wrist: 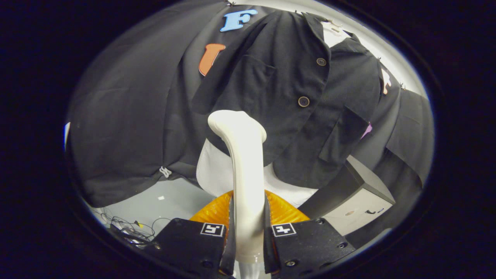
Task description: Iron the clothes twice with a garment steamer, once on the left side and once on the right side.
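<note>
Firmly, the hand-held gripper (248, 232) clamps the steamer (244, 174), its head against the shirt (286, 77).

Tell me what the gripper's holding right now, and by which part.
The garment steamer, gripped by its white handle shaft low down, both fingers pressed on either side. Its head points at the black shirt.

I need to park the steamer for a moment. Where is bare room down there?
The tool is shut on the steamer. Bare grey floor lies below the black cloth's hem, left of the steamer. Cables crowd its near-left corner; a cabinet fills the right, under the shirt.
</note>
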The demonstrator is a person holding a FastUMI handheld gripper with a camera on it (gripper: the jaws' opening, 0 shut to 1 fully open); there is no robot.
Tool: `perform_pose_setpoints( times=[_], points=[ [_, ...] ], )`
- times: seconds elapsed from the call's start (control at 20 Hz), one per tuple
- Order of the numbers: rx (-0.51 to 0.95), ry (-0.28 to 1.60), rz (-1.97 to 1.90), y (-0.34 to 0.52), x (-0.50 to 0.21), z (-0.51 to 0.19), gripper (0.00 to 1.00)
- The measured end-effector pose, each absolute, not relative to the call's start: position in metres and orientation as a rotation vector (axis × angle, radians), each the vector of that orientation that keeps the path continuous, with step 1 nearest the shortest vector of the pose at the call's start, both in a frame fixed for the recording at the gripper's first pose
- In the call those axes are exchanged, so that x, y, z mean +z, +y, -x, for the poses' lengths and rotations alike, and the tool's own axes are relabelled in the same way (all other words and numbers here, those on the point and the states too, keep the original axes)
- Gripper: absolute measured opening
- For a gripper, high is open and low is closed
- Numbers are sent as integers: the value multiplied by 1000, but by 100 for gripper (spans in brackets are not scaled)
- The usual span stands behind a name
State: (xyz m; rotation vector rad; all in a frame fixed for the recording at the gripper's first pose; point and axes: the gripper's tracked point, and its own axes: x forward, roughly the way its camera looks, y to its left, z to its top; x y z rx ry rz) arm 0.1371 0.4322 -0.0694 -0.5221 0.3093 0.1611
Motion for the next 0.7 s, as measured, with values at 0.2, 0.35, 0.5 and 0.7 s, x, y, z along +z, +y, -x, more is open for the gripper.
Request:
perform_pose_setpoints(
  times=[0.2,0.35,0.5,0.7],
  points=[
    [161,328,535,430,-79,-139,31],
    [159,342,545,429,-86,-142,32],
    [150,374,551,426,-99,-147,31],
    [165,424,558,424,-108,-151,31]
  ],
)
